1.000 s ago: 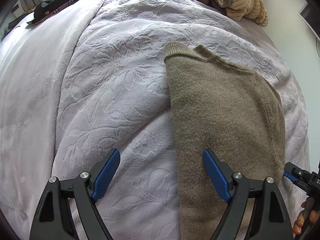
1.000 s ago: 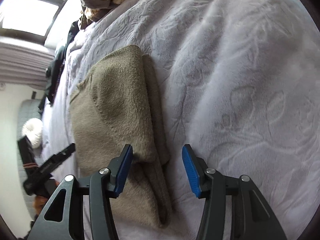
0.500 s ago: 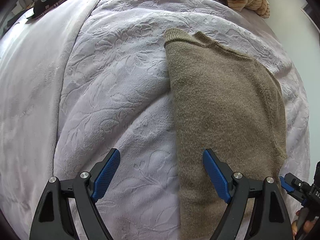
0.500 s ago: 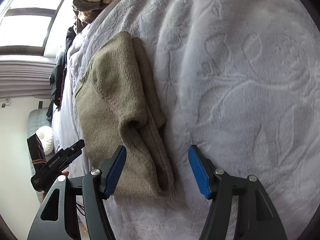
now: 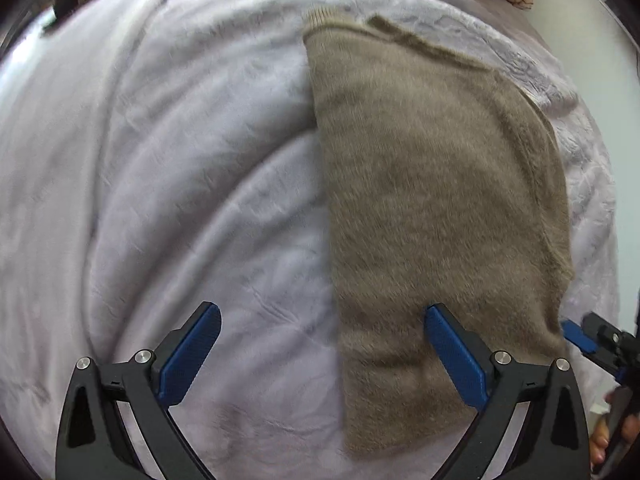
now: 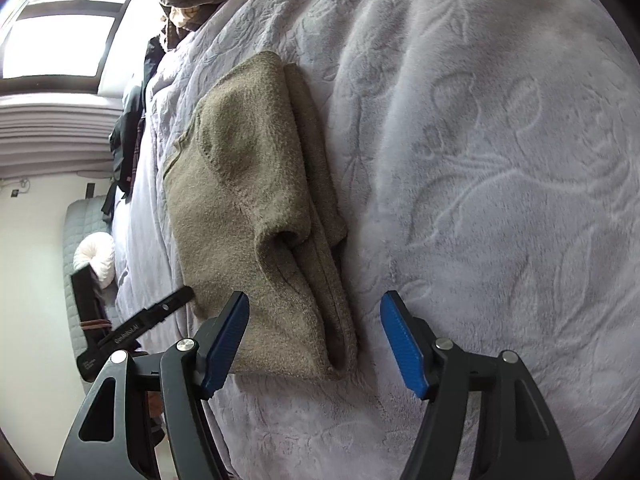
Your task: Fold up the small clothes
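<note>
Left wrist view: our left hand-held gripper (image 5: 322, 354) has just opened wider, jaws spread and empty, straddling the left edge of the folded sweater (image 5: 436, 208) on the bed (image 5: 160, 160). Our right hand-held gripper (image 6: 316, 338) has been opening too, empty, over the sweater's near edge.

A line of small white lettering runs along the black finger of the left gripper (image 6: 136, 330), seen in the right wrist view just left of the folded brown sweater (image 6: 256, 216). It appears to begin "Gen" but is too small to read with certainty. A second white mark sits lower on the same finger, illegible. No other writing shows.
</note>
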Demonstrator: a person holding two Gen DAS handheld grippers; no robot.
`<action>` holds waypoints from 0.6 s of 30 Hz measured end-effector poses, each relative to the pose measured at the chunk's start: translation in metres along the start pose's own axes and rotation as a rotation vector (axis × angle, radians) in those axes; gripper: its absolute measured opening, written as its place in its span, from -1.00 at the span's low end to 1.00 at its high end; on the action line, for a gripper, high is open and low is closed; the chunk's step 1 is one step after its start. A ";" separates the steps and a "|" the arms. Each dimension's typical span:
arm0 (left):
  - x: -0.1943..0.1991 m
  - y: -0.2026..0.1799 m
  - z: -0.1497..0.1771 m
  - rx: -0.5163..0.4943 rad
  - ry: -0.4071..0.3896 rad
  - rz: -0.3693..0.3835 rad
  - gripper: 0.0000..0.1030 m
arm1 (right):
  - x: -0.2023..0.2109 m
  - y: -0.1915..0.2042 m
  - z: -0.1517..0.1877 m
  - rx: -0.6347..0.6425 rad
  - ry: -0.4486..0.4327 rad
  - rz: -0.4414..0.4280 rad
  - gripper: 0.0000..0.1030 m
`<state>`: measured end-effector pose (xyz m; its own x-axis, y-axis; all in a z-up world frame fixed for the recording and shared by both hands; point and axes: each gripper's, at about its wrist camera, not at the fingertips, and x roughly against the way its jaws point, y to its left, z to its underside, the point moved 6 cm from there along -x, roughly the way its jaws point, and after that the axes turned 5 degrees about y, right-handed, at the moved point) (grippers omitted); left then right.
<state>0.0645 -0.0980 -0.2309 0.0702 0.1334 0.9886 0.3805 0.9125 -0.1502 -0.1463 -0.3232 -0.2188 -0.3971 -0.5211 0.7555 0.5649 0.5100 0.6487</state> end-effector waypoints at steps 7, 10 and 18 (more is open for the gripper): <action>-0.007 -0.002 -0.011 0.018 -0.002 0.104 0.99 | -0.001 0.007 -0.035 0.040 0.005 -0.078 0.39; -0.018 -0.006 -0.023 0.033 0.030 0.147 0.99 | -0.009 0.011 -0.052 0.056 0.019 -0.105 0.39; -0.030 -0.011 -0.053 0.091 0.027 0.295 0.99 | -0.032 0.011 -0.086 0.081 0.079 -0.129 0.39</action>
<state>0.1070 -0.1320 -0.2595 0.1900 0.3887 0.9016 0.2556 0.8671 -0.4276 -0.0651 -0.3596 -0.2433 -0.4030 -0.6361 0.6581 0.4513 0.4874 0.7475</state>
